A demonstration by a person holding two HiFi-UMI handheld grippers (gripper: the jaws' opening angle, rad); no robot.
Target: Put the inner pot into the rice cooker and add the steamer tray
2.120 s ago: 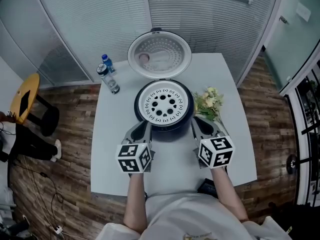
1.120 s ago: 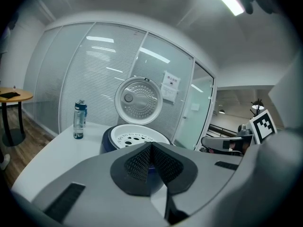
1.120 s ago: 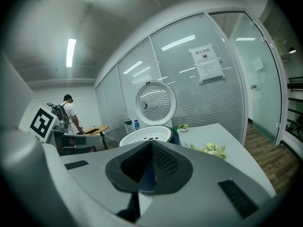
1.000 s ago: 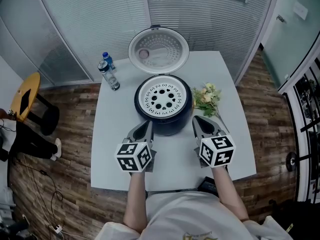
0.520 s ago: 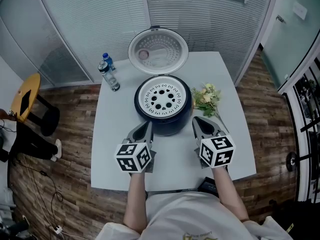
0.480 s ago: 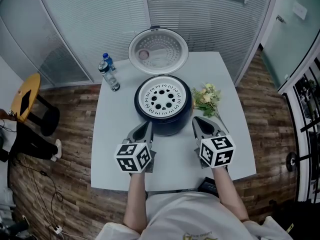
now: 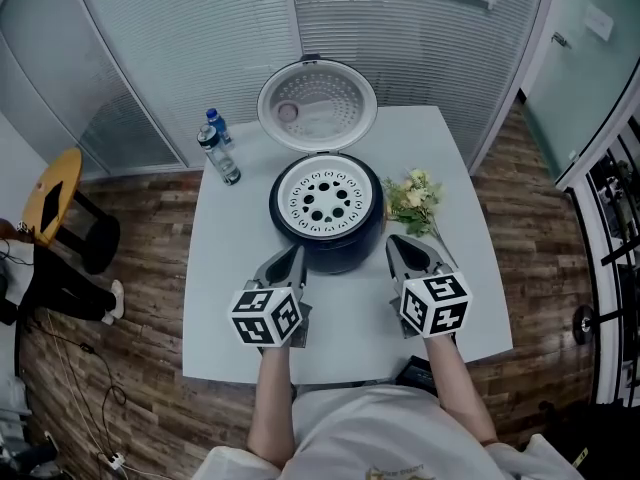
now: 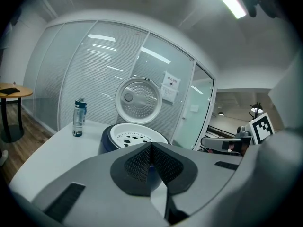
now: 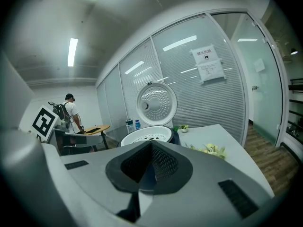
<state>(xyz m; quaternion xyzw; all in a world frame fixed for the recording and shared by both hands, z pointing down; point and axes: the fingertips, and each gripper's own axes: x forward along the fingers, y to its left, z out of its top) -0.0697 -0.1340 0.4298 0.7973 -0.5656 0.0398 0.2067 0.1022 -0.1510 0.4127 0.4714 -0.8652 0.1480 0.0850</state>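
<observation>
The dark blue rice cooker [image 7: 330, 250] stands mid-table with its lid [image 7: 317, 107] swung up behind it. The white steamer tray [image 7: 328, 196], full of round holes, sits in the cooker's mouth; the inner pot is hidden under it. My left gripper [image 7: 297, 252] rests shut and empty just in front of the cooker's left side. My right gripper [image 7: 394, 242] rests shut and empty in front of its right side. From the left gripper view the tray [image 8: 137, 135] and lid [image 8: 138, 100] lie beyond the closed left gripper [image 8: 151, 146]. In the right gripper view the tray [image 9: 147, 135] lies beyond the closed right gripper [image 9: 152, 144].
Two water bottles [image 7: 217, 153] stand at the table's far left. A small bunch of flowers [image 7: 414, 201] lies right of the cooker. The white table [image 7: 238, 298] sits against glass partitions. A yellow stool [image 7: 48, 196] is on the floor to the left. A person [image 9: 72, 112] stands far off.
Nothing on the table has moved; both grippers stay shut in the same spots. Only the head view has shifted slightly.
</observation>
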